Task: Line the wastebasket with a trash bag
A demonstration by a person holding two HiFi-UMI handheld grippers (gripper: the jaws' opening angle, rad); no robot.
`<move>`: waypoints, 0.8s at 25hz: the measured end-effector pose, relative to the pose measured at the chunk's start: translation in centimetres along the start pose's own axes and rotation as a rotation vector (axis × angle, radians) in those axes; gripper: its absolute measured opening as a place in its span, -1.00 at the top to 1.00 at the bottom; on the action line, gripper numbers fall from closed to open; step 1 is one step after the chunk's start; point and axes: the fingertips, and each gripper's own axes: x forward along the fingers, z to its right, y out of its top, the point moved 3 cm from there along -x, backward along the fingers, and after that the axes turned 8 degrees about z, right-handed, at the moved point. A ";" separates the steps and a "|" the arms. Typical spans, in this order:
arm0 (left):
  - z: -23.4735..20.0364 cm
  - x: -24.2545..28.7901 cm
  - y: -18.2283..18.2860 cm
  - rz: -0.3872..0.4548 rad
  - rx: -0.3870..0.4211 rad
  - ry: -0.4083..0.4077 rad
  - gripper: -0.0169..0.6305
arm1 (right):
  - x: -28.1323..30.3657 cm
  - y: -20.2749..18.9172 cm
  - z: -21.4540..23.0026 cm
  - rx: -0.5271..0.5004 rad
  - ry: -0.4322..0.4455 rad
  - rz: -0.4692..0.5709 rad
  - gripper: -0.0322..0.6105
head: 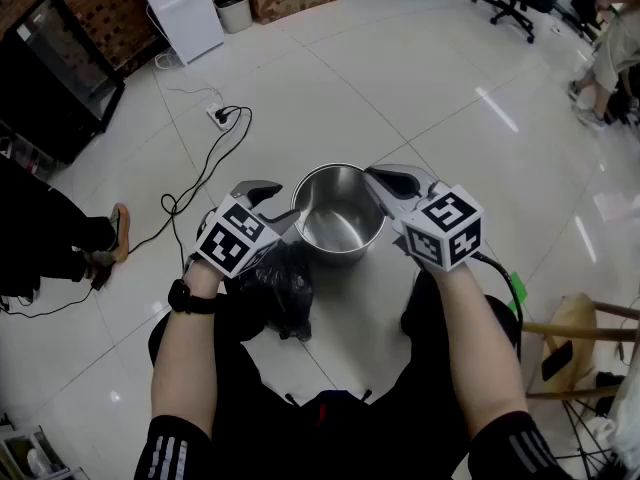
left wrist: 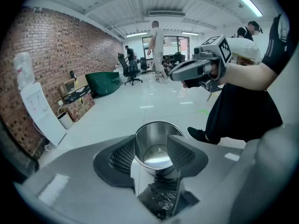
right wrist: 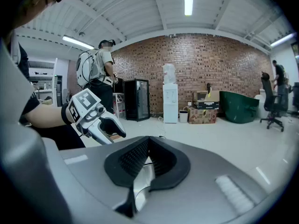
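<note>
At centre of the white tile floor (head: pixel 420 88) stands the steel wastebasket (head: pixel 340 250). My right gripper (head: pixel 378 183) is clamped on its rim at 2 o'clock. My left gripper (head: pixel 272 206) hangs at 9 o'clock, jaws apart and empty, over the crumpled black trash bag (head: pixel 280 286), which lies just beside the basket at 7 o'clock.

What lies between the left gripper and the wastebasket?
The crumpled black trash bag, on the floor below the left gripper; the left gripper view shows it low between the open jaws, before the wastebasket.
</note>
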 end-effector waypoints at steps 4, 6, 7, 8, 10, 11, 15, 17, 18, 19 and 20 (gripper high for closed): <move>0.5 1.0 -1.0 -0.017 -0.029 -0.010 0.25 | 0.1 0.0 0.0 -0.007 -0.002 -0.002 0.88; 1.0 1.5 -1.8 -0.037 -0.039 -0.015 0.24 | 0.1 0.2 0.1 -0.005 -0.006 -0.001 0.88; 1.4 1.7 -2.4 -0.056 -0.038 -0.020 0.24 | 0.1 0.2 0.1 -0.002 -0.007 0.001 0.88; 1.9 1.9 -3.0 -0.077 -0.036 -0.028 0.23 | 0.2 0.3 0.2 0.000 -0.009 0.003 0.88; 3.1 2.4 -4.2 -0.112 -0.040 -0.048 0.22 | 0.2 0.3 0.3 -0.003 -0.014 0.003 0.88; 3.5 2.7 -4.7 -0.127 -0.047 -0.055 0.21 | 0.1 0.3 0.4 -0.007 -0.018 0.001 0.88; 4.4 3.9 -7.8 -0.222 -0.078 -0.068 0.19 | -0.2 0.2 0.7 -0.008 -0.026 -0.002 0.88; 4.6 4.3 -9.8 -0.280 -0.105 -0.072 0.18 | -0.3 0.2 0.8 -0.004 -0.026 0.000 0.88; 4.8 4.5 -10.9 -0.310 -0.131 -0.076 0.18 | -0.4 0.3 0.9 -0.003 -0.027 0.004 0.88; 5.0 4.8 -12.2 -0.340 -0.166 -0.083 0.18 | -0.5 0.4 0.9 -0.002 -0.028 0.009 0.88; 5.2 5.0 -13.6 -0.372 -0.203 -0.091 0.18 | -0.7 0.5 1.0 0.001 -0.030 0.014 0.88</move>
